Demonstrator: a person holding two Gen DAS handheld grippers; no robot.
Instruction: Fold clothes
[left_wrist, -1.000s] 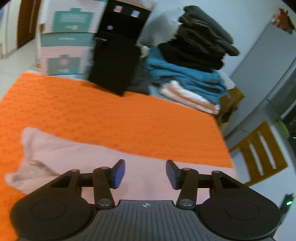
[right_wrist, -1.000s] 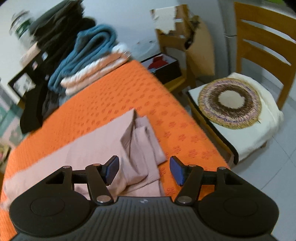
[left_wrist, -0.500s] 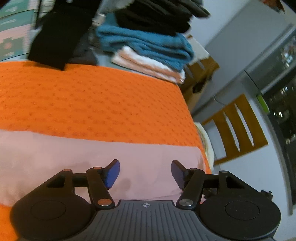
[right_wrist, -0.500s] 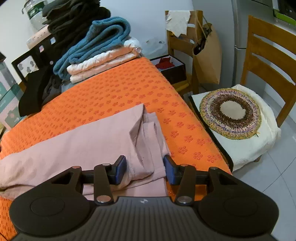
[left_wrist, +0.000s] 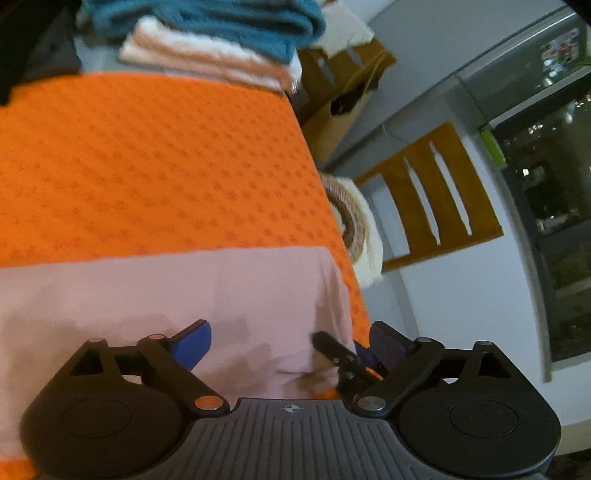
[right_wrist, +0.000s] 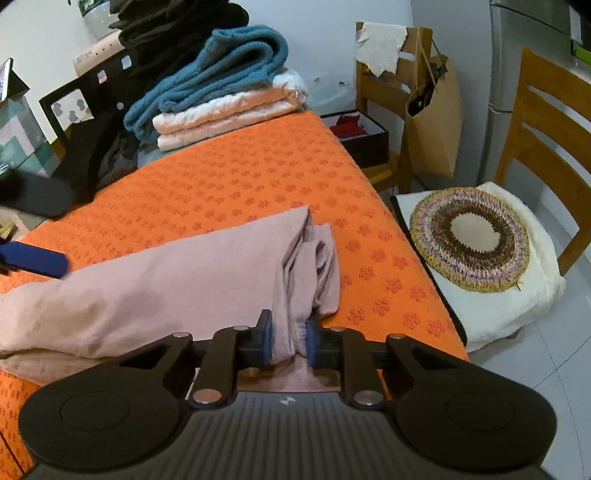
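A pink garment (right_wrist: 177, 280) lies folded lengthwise across the orange table cover (right_wrist: 243, 184). My right gripper (right_wrist: 289, 341) is shut on the garment's bunched right end near the table's front edge. My left gripper (left_wrist: 290, 341) is open and hovers over the same garment (left_wrist: 177, 291) near its right end. The right gripper's finger shows between the left jaws in the left wrist view (left_wrist: 332, 347). A blue pad of the left gripper shows at the left edge of the right wrist view (right_wrist: 33, 258).
A stack of folded clothes (right_wrist: 221, 92), teal, white and black, stands at the back of the table. A wooden chair (right_wrist: 535, 147) with a round woven mat (right_wrist: 471, 238) stands right of the table. A paper bag (right_wrist: 434, 122) hangs behind.
My right gripper has closed on the garment's right end. My left gripper has swung right along the garment toward the right gripper, staying open.
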